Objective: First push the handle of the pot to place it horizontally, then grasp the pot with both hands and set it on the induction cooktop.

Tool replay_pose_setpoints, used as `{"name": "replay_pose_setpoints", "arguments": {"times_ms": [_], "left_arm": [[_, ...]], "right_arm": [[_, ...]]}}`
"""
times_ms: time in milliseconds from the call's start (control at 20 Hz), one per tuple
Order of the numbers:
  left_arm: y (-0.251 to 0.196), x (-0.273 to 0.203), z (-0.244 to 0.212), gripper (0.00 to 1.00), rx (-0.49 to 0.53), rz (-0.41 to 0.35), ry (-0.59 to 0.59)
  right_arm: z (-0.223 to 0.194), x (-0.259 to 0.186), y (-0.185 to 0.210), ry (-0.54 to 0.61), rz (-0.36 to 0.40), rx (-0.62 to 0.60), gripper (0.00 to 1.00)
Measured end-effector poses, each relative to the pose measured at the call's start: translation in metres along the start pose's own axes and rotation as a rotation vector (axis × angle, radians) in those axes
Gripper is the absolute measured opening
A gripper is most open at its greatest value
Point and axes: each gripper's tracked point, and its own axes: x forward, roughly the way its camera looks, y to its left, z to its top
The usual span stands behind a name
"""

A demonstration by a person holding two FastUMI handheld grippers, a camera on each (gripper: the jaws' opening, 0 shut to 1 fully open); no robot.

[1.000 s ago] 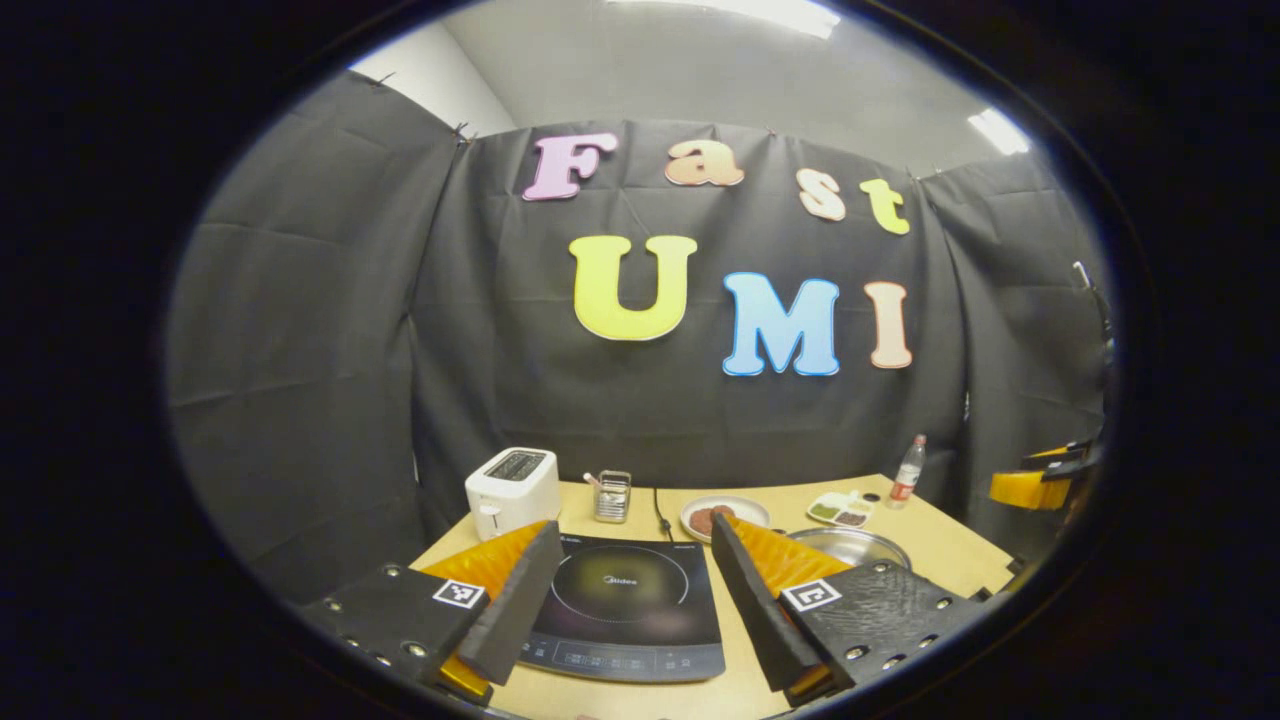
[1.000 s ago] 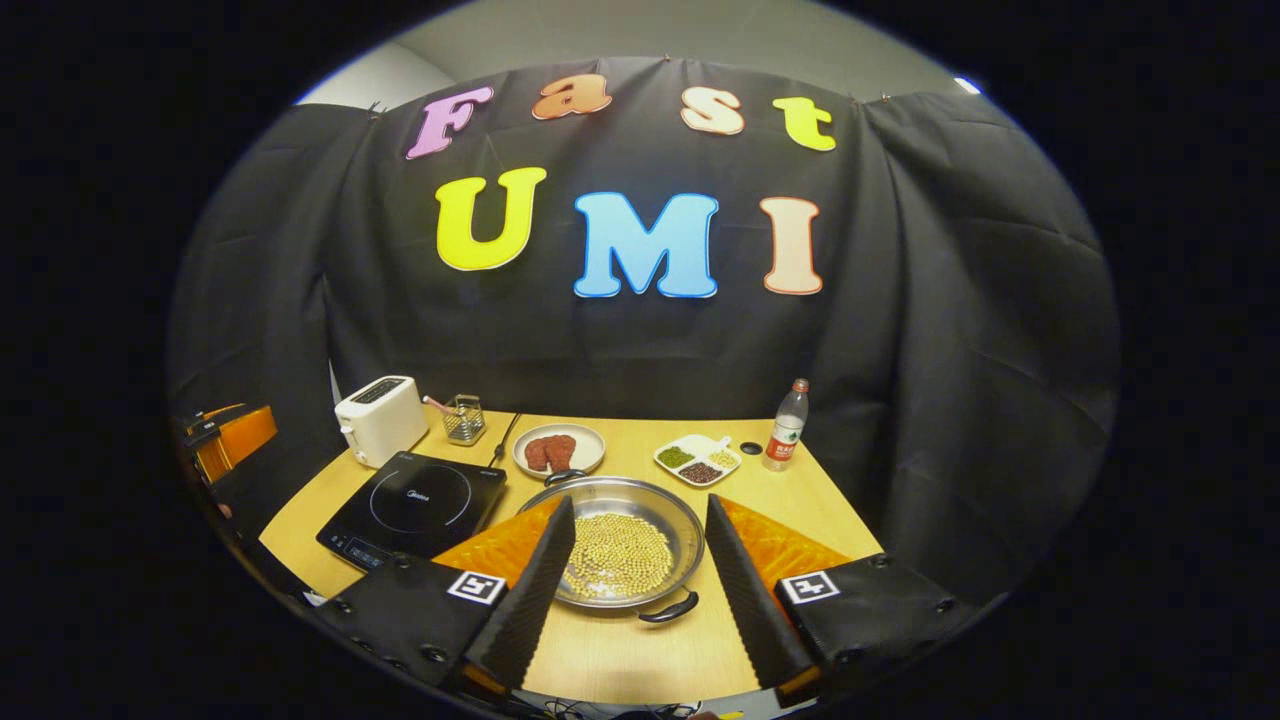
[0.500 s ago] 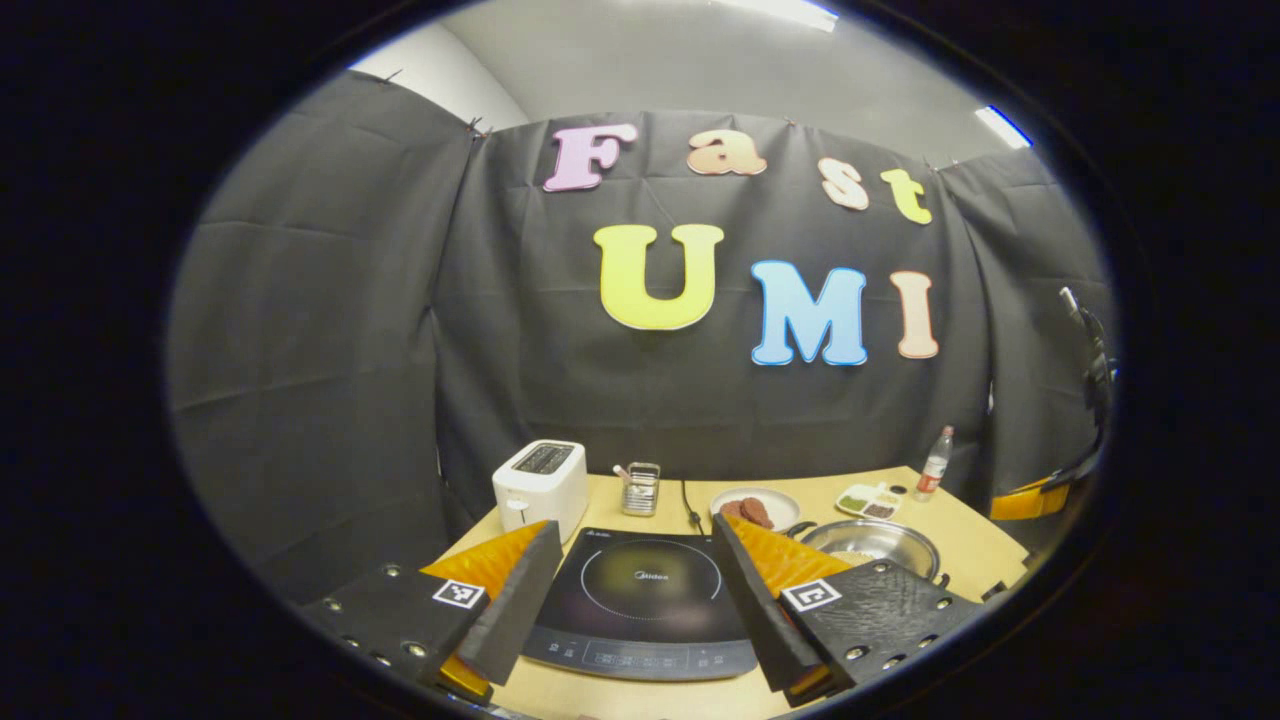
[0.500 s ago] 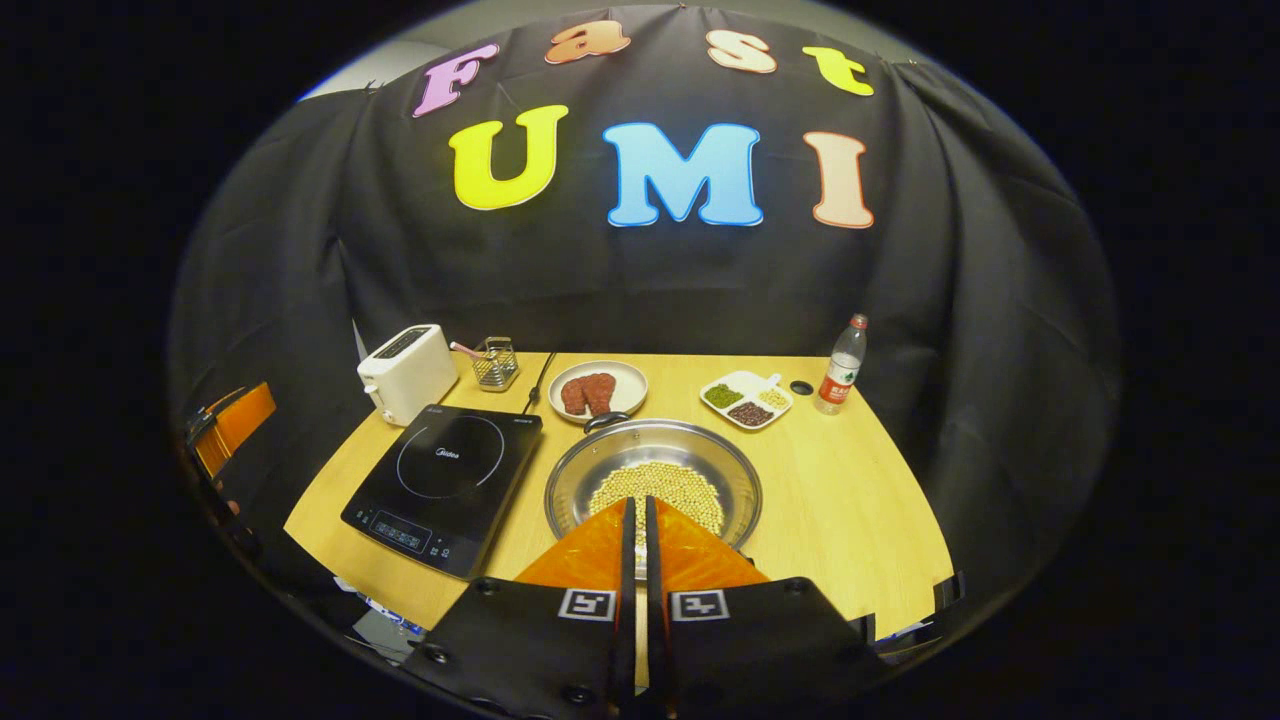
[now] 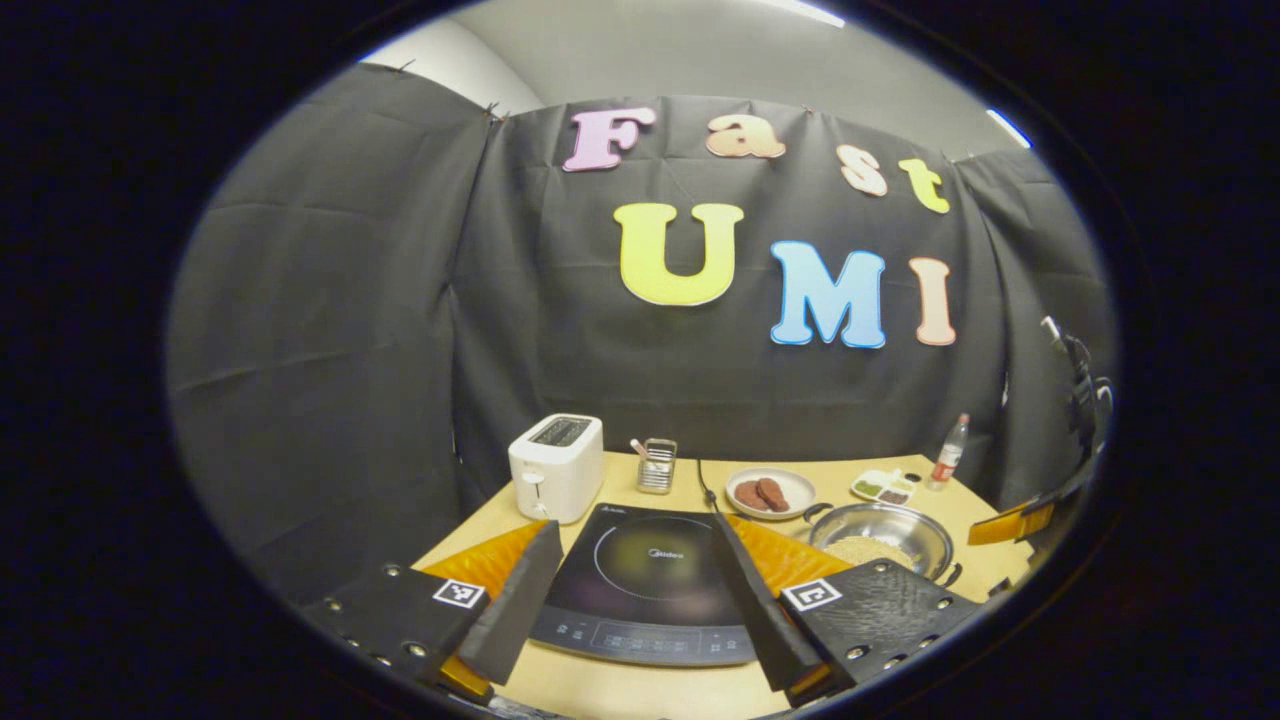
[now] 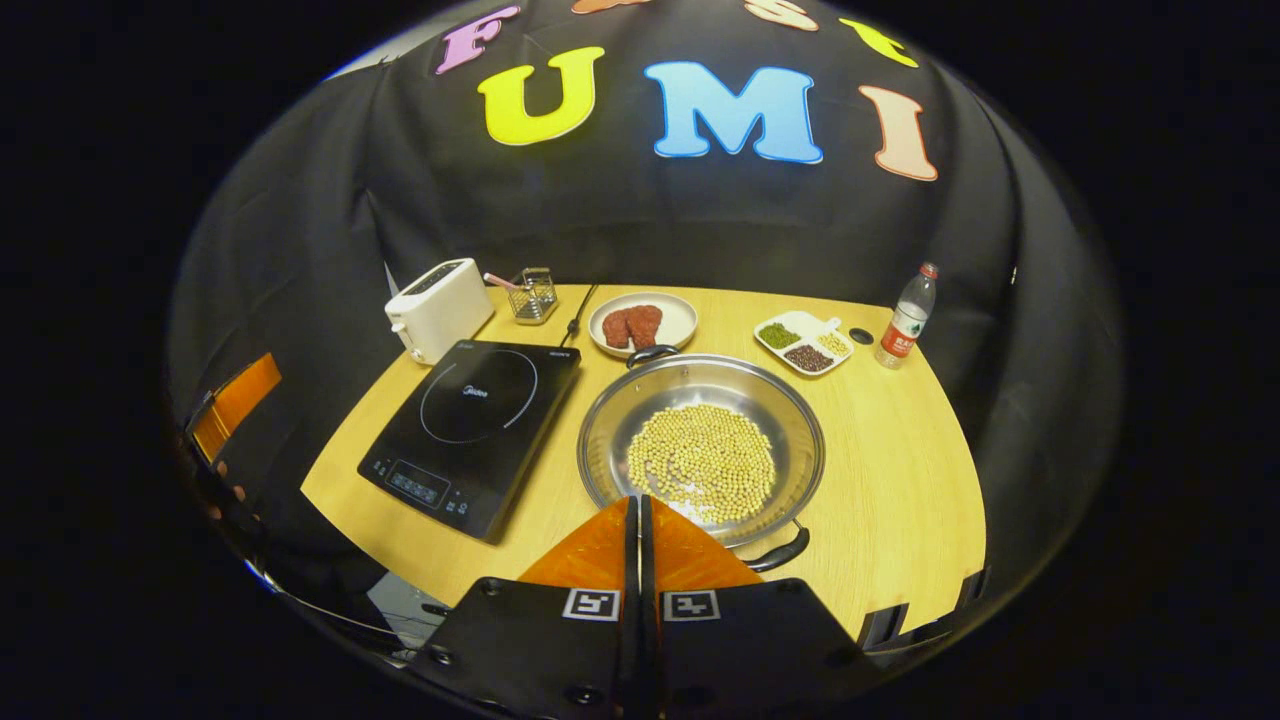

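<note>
The pot [image 6: 700, 445] is a wide, shallow steel pan sitting on the table [image 6: 900, 480] just to the right of the induction cooktop [image 6: 475, 430], close beside it but not touching. It is the largest thing near the cooktop after the table itself, and its floor carries a loose heap of small pale beans [image 6: 702, 462]. Judging by the thin polished metal, it should be stiff and fairly light but slick, and the beans will roll and shift the weight if it tips, so it wants to be lifted level. The places to take hold are its two small dark handles: the far handle [image 6: 650, 352] points away from the cooktop's front edge toward the plate of meat [image 6: 643, 322], and the near handle [image 6: 782, 552] sits at the front rim. They line up front to back, so the pot probably needs turning before a two-sided lift. The right gripper [image 6: 640, 515] hangs over the near rim with its fingers pressed together, holding nothing, likely ready to push. The left gripper [image 5: 632, 590] hovers in front of the cooktop, fingers spread wide and empty.
</note>
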Motion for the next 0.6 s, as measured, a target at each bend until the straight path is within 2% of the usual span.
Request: {"name": "replay_pose_setpoints", "arguments": {"times_ms": [100,350,500,600], "left_arm": [[0.013,0.003,-0.004,0.92,0.013,0.026,0.006],[0.029,0.008,-0.005,0.92,0.018,0.078,0.032],[0.023,0.011,-0.013,0.92,0.018,0.106,0.068],[0.008,0.011,-0.02,0.88,0.006,0.106,0.097]], "right_arm": [[-0.01,0.007,-0.002,0.041,-0.002,0.006,0.02],[-0.038,0.025,-0.006,0.138,0.032,0.034,0.02],[-0.054,0.036,-0.008,0.191,0.065,0.023,0.02],[-0.062,0.047,-0.016,0.218,0.068,0.005,0.01]]}}
